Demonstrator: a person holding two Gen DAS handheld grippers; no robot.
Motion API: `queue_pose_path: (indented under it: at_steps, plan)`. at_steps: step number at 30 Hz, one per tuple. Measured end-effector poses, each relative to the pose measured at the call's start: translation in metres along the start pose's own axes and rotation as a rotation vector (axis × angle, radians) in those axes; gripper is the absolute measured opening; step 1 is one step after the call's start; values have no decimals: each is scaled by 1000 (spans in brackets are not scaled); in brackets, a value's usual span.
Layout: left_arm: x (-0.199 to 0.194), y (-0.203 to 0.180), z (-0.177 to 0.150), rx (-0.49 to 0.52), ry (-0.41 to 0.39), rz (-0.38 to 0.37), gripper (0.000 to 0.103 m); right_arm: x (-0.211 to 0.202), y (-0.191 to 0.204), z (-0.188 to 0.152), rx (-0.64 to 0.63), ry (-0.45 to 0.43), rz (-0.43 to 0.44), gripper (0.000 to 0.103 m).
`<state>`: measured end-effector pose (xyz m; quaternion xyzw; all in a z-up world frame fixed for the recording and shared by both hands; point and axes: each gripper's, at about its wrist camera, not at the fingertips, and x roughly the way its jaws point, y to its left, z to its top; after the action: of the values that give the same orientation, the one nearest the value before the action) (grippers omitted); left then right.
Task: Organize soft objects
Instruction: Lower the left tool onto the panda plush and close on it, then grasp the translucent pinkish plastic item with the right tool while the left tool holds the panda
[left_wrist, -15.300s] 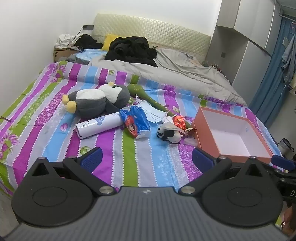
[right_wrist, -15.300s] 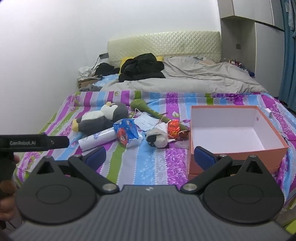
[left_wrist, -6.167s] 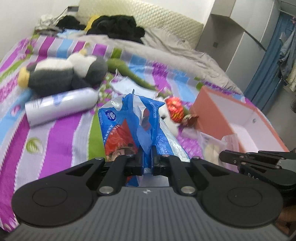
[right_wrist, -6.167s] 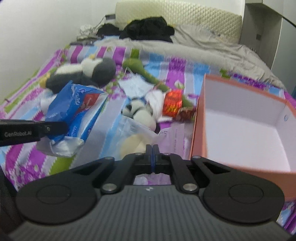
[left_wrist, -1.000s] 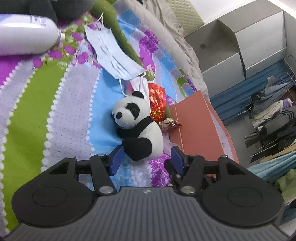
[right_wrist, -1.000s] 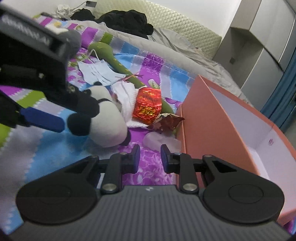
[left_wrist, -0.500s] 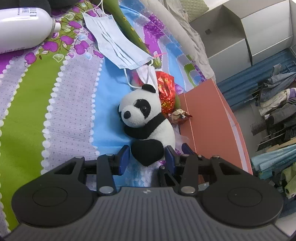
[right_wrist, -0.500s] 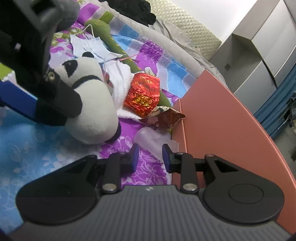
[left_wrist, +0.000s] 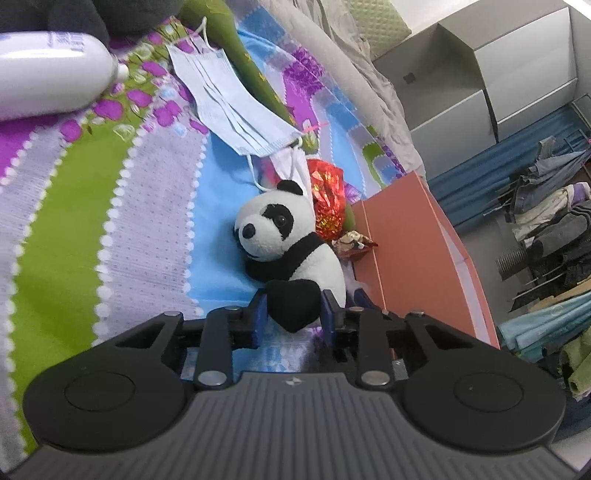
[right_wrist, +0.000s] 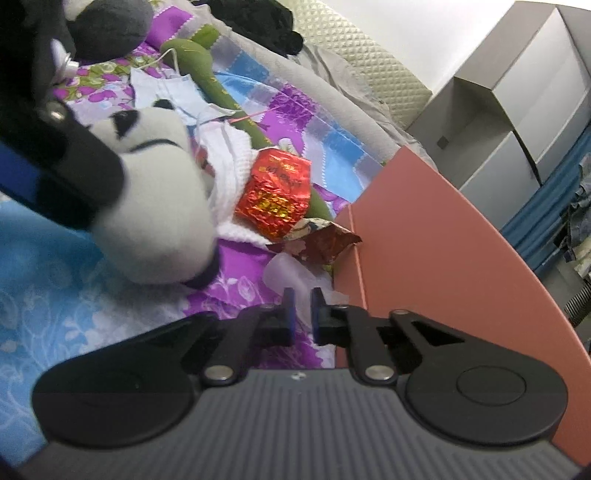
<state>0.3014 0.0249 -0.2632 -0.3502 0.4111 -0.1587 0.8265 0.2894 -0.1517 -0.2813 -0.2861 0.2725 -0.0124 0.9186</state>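
We see the left hand-held gripper (left_wrist: 294, 319) clamped on the panda plush's (left_wrist: 291, 251) black foot on the bed (left_wrist: 55, 236); the right hand-held gripper (right_wrist: 300, 309) pinches clear plastic wrap (right_wrist: 286, 275) beside the orange box (right_wrist: 436, 240)

The panda plush (right_wrist: 155, 206) is blurry up close, the white bottle (left_wrist: 44, 85) cut off, and the box (left_wrist: 417, 266) interior hidden.

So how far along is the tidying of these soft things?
Nothing visibly finished; the box's inside is hidden. In hand: the left gripper is around the black-and-white plush panda's black foot, and the right gripper pinches a clear plastic bag beside the salmon cardboard box. The blue face mask remains.
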Motion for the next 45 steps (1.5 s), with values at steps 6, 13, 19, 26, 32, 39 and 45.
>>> queue_pose_path:
  at_steps: [6, 13, 19, 26, 32, 39, 45]
  plan:
    - [-25, -2, -2, 15, -40, 46, 33, -15, -11, -2, 58, -3, 39, 8]
    - [-56, 0, -15, 35, -60, 94, 33, -48, -20, 1, 115, -19, 123, 7]
    - [-76, 2, -28, 61, -48, 115, 33, -89, -11, 3, 103, -61, 202, 4]
    - [-104, 18, -42, 39, -56, 148, 34, -100, -14, -1, 118, -67, 249, 4]
    - [-117, 30, -45, 15, -98, 142, 64, -87, -20, -1, 156, -47, 290, 26]
    - [-107, 31, -48, -50, -111, 93, 75, -63, -15, -3, 148, -48, 277, 39]
    - [-97, 31, -51, -126, -139, 45, 75, -40, -3, -5, 90, -42, 259, 39]
